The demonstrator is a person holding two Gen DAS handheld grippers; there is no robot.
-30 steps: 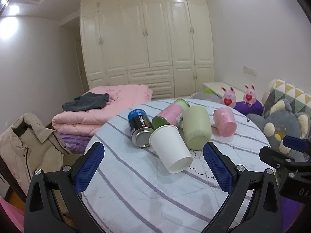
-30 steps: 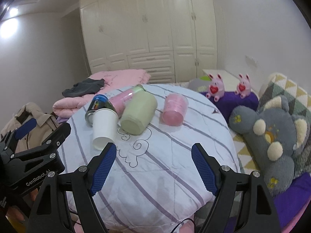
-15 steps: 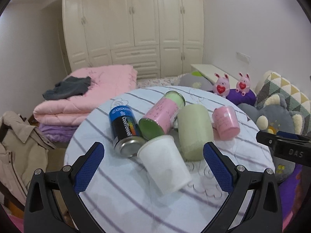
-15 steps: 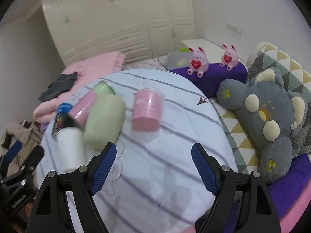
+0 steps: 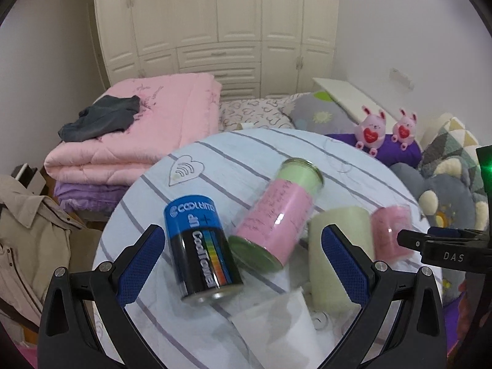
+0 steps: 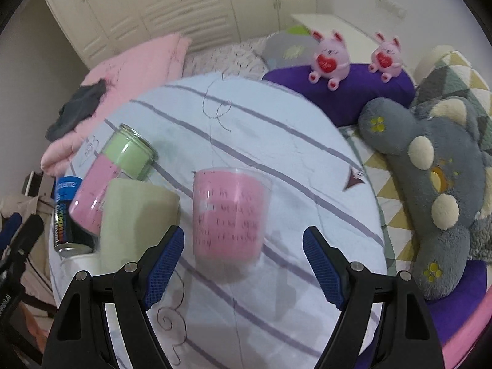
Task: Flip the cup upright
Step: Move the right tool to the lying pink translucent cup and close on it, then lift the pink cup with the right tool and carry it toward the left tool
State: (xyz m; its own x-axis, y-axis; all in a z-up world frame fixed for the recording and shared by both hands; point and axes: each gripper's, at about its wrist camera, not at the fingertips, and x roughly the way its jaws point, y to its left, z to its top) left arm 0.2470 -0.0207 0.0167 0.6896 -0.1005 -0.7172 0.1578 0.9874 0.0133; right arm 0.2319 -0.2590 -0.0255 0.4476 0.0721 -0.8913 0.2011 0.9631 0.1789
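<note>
Where the left wrist view is taken, the left gripper (image 5: 240, 264) is seen spread wide and empty above the striped tablecloth (image 5: 246, 153). Between its blue pads (image 5: 138, 264) a blue-and-black battery-shaped can (image 5: 201, 252) is lying on its side, with a pink-and-green glass jar (image 5: 276, 212) just beside it. A pale green cup (image 5: 335, 258) is partly hidden behind the right pad, and a white paper cup (image 5: 276, 329) lies low between the fingers. The pink cup (image 5: 389, 230) lies farther right, outside the fingers.

Seen from the right wrist view, the right gripper (image 6: 243, 264) is likewise held wide and empty. The pink cup (image 6: 229, 212) lies on its side just ahead of the gap, between the pads (image 6: 164, 258) but not touched. The pale green cup (image 6: 135, 218) lies left of it.
</note>
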